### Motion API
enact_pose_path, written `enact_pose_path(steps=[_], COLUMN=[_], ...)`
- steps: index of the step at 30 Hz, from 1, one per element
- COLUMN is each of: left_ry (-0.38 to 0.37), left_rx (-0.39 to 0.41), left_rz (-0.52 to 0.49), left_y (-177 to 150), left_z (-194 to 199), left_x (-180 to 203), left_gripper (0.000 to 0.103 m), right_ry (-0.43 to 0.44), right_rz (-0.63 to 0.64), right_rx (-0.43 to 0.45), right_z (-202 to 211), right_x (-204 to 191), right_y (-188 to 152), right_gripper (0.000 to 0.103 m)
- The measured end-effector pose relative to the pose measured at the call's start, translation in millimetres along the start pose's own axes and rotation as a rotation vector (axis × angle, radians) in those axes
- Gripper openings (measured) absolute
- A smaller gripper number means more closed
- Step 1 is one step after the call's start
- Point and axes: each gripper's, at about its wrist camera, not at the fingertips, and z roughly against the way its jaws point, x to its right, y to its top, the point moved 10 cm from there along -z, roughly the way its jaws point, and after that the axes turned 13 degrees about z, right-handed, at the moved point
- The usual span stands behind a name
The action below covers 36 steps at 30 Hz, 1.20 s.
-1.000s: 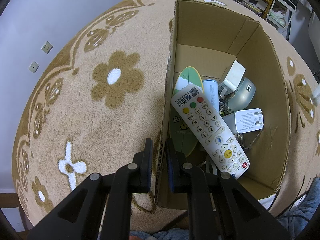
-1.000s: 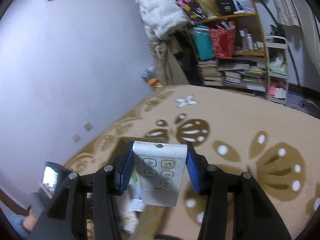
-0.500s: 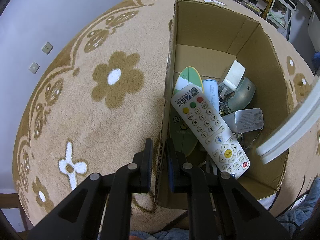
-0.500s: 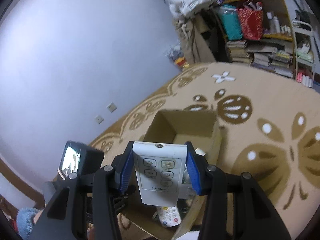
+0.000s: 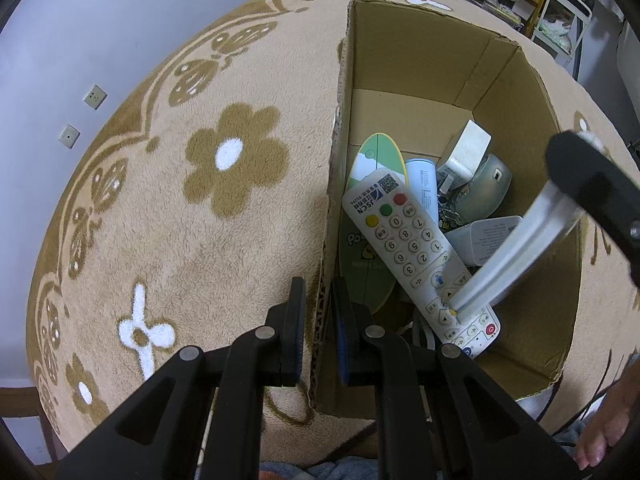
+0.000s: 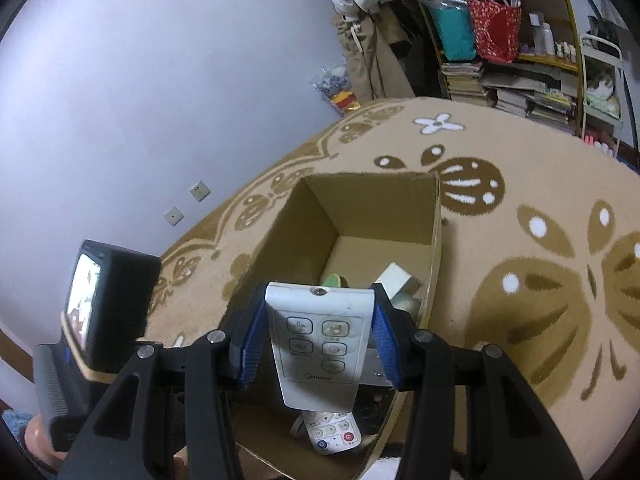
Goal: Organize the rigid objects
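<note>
Left wrist view: the left claw (image 5: 319,312) is clamped on the near wall of the cardboard box (image 5: 404,32), which holds a long white remote (image 5: 416,248) among other items. Right wrist view: the right claw (image 6: 319,334) grips a white air-conditioner remote (image 6: 318,340) above the box's opening.

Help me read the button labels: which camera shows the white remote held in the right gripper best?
The right wrist view: the held white remote faces the camera, button panel visible, clamped in the right gripper. The left wrist view shows it only edge-on, a blurred white bar slanting into the cardboard box, no buttons visible.
</note>
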Motion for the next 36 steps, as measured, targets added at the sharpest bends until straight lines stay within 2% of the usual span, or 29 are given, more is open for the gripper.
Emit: enact_pose_path(steps=[13,15,16,19,21,23,31,33,36], left_ry=[0.008,0.01,0.01,0.009,0.008,0.009,0.005,0.003,-0.04], left_rx=[0.003,0.005,0.007,0.012,0.018,0.031,0.087,0.102,0.12], left_rz=[-0.006,-0.008,-0.008,-0.007,-0.009,-0.014,-0.017,-0.017,-0.003], left_y=[-0.1,0.0,0.0,-0.4,0.0,0.8,8.5,10.2,11.3], left_z=[2.2,2.8,3.2,4.7,6.5,9.1,23.9,27.6,36.6], left_x=[2.1,2.0,1.9,1.8,2.3,3.5,5.0,5.5,7.9], left_gripper=[0.013,0.013,0.013,0.013,0.013,0.013,0.013,0.016,0.016], right_ry=[-0.035,-0.039,-0.043,-0.047,-0.067,-0.093,-0.195,-0.212,-0.241], right_rz=[-0.001,-0.012,-0.019,-0.023,-0.017,-0.015,-0.046,-0.052,-0.049], right_rx=[-0.006,-0.004,0.0,0.018,0.018,0.022,0.004,-0.005,-0.013], right_z=[-5.0,-2.3,0.3,7.4,12.1,18.6,39.9,43.0,49.6], right_x=[6.8,8.4,9.9,11.4,12.9,15.6,34.3,37.7,42.0], right_y=[-4.9,-3.5,-2.5,0.4,1.4,2.4,-2.4,-5.4,-8.3], right_gripper=[0.054,0.058,0.063,0.066,0.069,0.079,0.097,0.1,0.103])
